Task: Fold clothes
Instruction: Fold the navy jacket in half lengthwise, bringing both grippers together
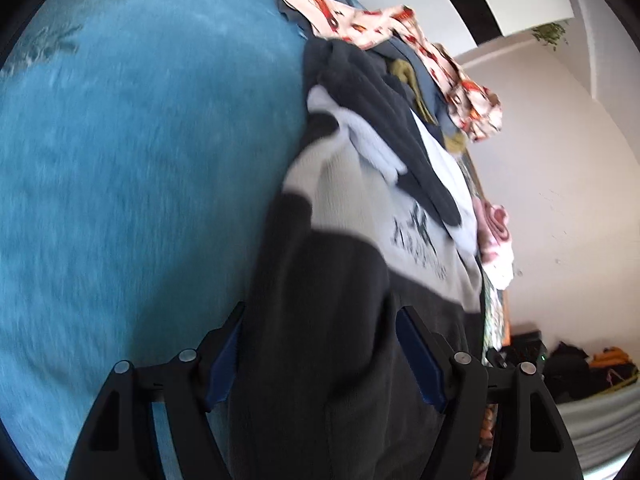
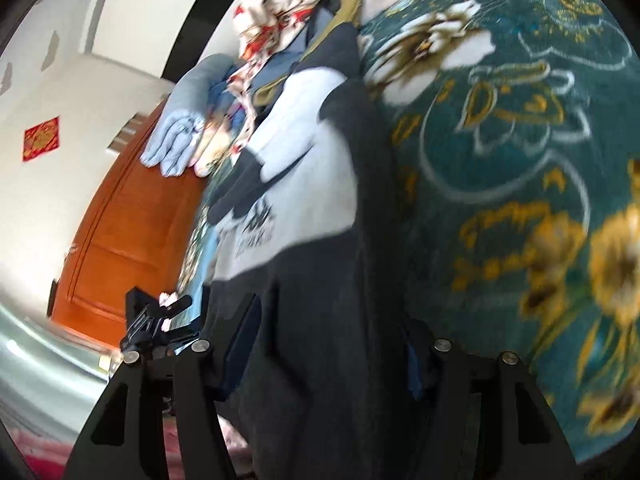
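Note:
A dark grey and light grey sweatshirt (image 1: 344,264) with a dark printed logo hangs stretched between both grippers. My left gripper (image 1: 320,344) has the dark hem bunched between its blue-padded fingers (image 1: 420,356). In the right wrist view the same sweatshirt (image 2: 316,240) runs down into my right gripper (image 2: 328,340), whose fingers sit on either side of the dark fabric. Both fingertips are partly hidden by cloth. The sweatshirt's upper end lies against a pile of clothes (image 1: 400,40).
A blue blanket (image 1: 140,160) covers the bed on the left. A teal blanket with yellow flowers (image 2: 520,160) shows on the right. A red-patterned garment (image 2: 276,12), a folded pale blue item (image 2: 180,136) and pink cloth (image 1: 496,232) lie nearby. An orange wooden door (image 2: 132,232) stands behind.

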Available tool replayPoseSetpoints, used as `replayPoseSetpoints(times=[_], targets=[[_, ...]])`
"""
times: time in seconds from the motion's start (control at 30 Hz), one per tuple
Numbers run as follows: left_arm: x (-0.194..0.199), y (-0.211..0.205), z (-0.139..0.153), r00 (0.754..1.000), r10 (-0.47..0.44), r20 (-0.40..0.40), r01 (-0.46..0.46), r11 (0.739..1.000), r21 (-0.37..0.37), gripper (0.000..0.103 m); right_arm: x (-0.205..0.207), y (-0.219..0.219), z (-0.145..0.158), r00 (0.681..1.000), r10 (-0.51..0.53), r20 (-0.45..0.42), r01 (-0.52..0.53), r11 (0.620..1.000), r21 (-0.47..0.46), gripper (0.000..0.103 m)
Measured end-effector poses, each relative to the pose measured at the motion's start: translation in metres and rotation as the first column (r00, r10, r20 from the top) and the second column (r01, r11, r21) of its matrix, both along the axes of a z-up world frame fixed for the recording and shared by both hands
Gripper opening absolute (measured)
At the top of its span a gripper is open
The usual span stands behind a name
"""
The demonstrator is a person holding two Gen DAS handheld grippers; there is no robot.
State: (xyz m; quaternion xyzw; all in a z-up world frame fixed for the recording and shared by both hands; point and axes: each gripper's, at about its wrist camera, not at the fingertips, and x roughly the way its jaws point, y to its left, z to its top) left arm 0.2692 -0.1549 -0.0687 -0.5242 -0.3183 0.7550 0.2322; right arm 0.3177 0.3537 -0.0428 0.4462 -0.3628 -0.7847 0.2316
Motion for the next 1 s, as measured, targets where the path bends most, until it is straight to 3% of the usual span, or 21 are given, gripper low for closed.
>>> replayPoseSetpoints(times=[0.13,0.37,0.5,0.53,0.57,0.6,0.73,0.9,1.0], targets=[[0.021,-0.014,-0.003,0.999,0.021,0.040,-0.021,1.000,0.014,0.061,0.015,-0.010,-0.003,0.999,0.030,-0.015,-0.029,0.999,0.012,0.057],[0.047,-0.005,-0.002,0.998,-0.018,0.062,0.020,0.999,-0.030,0.060,0.023,-0.016,-0.011,0.999,0.044,0.021,-0.044,0.999,0.017,0.030],[0.058,-0.006,-0.002,0.997,-0.001,0.072,0.004,0.999,-0.044,0.055,0.030,-0.021,-0.012,0.997,0.067,0.027,-0.068,0.997,0.028,0.028],[0.060,-0.006,-0.002,0.997,0.008,0.073,-0.004,0.999,-0.046,0.049,0.033,-0.022,-0.014,0.997,0.073,0.032,-0.074,0.997,0.027,0.028],[0.062,-0.007,-0.002,0.997,0.016,0.075,-0.012,0.999,-0.048,0.034,0.035,-0.021,-0.016,0.997,0.073,0.033,-0.074,0.997,0.019,0.025],[0.064,-0.008,-0.002,0.997,0.024,0.076,-0.021,0.999,-0.049,0.010,0.036,-0.020,-0.017,0.997,0.069,0.030,-0.070,0.998,0.009,0.018],[0.073,-0.011,-0.002,0.995,0.058,0.082,-0.053,0.997,-0.056,0.009,0.040,-0.013,-0.009,0.998,0.056,-0.031,-0.059,0.993,-0.100,0.011],[0.082,-0.031,0.034,0.996,0.080,-0.035,-0.079,0.996,0.030,0.009,0.047,0.004,0.011,0.992,0.021,-0.121,-0.051,0.966,-0.252,0.009],[0.077,-0.036,0.039,0.994,0.095,-0.046,-0.092,0.994,0.055,0.009,0.047,0.008,0.011,0.992,0.003,-0.126,-0.043,0.949,-0.313,0.009]])
